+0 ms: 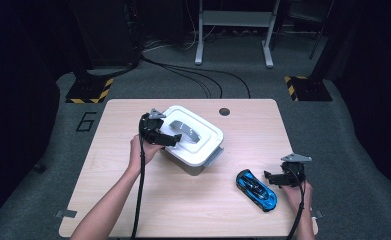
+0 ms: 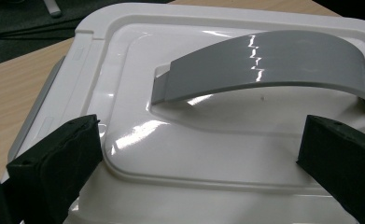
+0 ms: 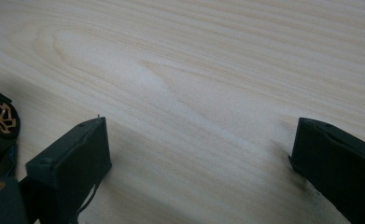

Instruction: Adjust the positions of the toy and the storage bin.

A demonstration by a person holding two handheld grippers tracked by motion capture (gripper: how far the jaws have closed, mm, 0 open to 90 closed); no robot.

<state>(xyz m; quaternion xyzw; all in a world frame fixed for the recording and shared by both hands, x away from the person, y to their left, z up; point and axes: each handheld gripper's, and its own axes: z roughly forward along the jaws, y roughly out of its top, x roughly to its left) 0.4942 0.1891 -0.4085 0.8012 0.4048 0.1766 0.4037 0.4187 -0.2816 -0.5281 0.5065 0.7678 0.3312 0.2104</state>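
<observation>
A white lidded box [image 1: 195,137] with a grey arched handle [image 1: 187,131] stands on the wooden table [image 1: 133,200] a little left of centre. My left gripper [image 1: 171,138] hovers over the lid's left edge, open, jaws pointing toward the handle. In the left gripper view the handle [image 2: 273,63] arches over the white lid [image 2: 203,154], beyond my jaws. A blue and black toy car [image 1: 256,189] lies at the front right. My right gripper [image 1: 272,178] stands open just right of the car. In the right gripper view bare wood lies between my jaws and a car wheel [image 3: 2,117] shows at far left.
A round cable hole [image 1: 224,111] sits near the table's far edge. A grey latch [image 1: 214,157] sticks out from the box's front right side. Beyond the table are floor cables [image 1: 203,80], a metal stand [image 1: 233,30] and hazard-striped bases [image 1: 88,90].
</observation>
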